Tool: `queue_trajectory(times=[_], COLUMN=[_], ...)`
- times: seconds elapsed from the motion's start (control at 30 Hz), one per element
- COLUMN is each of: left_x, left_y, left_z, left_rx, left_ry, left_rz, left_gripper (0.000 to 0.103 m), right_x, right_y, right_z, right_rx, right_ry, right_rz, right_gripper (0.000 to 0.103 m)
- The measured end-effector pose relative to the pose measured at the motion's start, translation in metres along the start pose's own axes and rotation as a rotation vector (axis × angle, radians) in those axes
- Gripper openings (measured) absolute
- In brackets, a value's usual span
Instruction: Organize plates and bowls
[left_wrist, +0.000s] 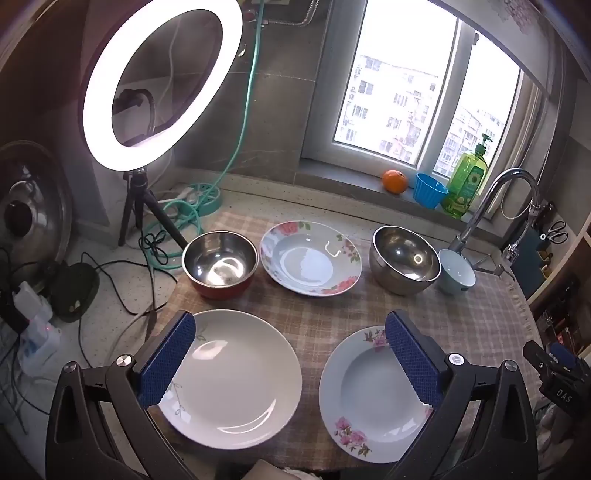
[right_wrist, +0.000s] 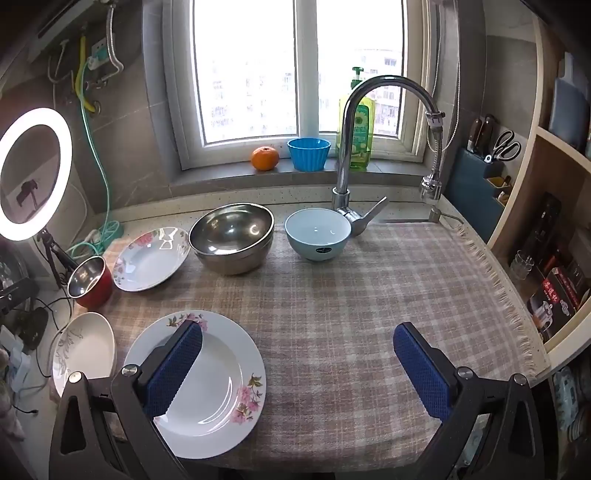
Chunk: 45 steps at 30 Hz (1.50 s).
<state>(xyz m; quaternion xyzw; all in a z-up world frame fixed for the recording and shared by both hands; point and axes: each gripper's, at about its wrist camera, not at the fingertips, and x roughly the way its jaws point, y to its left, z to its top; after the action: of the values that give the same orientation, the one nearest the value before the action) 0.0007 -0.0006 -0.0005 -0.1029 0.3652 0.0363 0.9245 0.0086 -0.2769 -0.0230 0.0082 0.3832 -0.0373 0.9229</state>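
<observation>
So both grippers are hanging over the checked tablecloth (right_wrist: 351, 288) with jaws spread wide and nothing gripped. The left gripper (left_wrist: 291, 360) sits above the front row: the white plate with the leaf sprigs (left_wrist: 236, 376) lies right between its fingers and a bit toward the left pad, while the pale blue plate with pink flowers (left_wrist: 369, 391) pokes out from under its right finger. From the right wrist view, the right gripper (right_wrist: 299, 365) has that same pink-flower plate (right_wrist: 214, 384) under its left finger, and only bare cloth between the pads and under the right finger. The white plate shows at the far left edge there. Further back there's a row of four: a steel-lined red bowl (left_wrist: 219, 264) on the left, a third plate, rimmed in red and pink flowers (left_wrist: 310, 258), tipped up a little at its far side, then a big stainless steel bowl (left_wrist: 404, 260), which in the right wrist view looks like two nested, and a small light blue bowl (left_wrist: 456, 271) just beside it by the faucet (right_wrist: 354, 147). So the count is three plates, three bowls at least. On the windowsill behind: one orange (right_wrist: 265, 158), one blue ribbed cup (right_wrist: 308, 153), one green soap bottle (left_wrist: 467, 184). A ring light (left_wrist: 159, 81) glows at the back left.
</observation>
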Motion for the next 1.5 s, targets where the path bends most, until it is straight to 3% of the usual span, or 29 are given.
queue_trajectory(times=[0.27,1.5], left_x=[0.003,0.007], left_y=[0.003,0.0], left_z=[0.0,0.001], left_rx=[-0.003,0.003], left_ry=[0.022,0.016], left_rz=[-0.031,-0.026], left_gripper=[0.102,0.102], right_x=[-0.001,0.004], right_y=[0.002,0.011], right_z=[0.005,0.007], right_rx=[0.014,-0.002], right_ry=[0.003,-0.008], right_rz=[0.025,0.027], right_gripper=[0.102,0.102])
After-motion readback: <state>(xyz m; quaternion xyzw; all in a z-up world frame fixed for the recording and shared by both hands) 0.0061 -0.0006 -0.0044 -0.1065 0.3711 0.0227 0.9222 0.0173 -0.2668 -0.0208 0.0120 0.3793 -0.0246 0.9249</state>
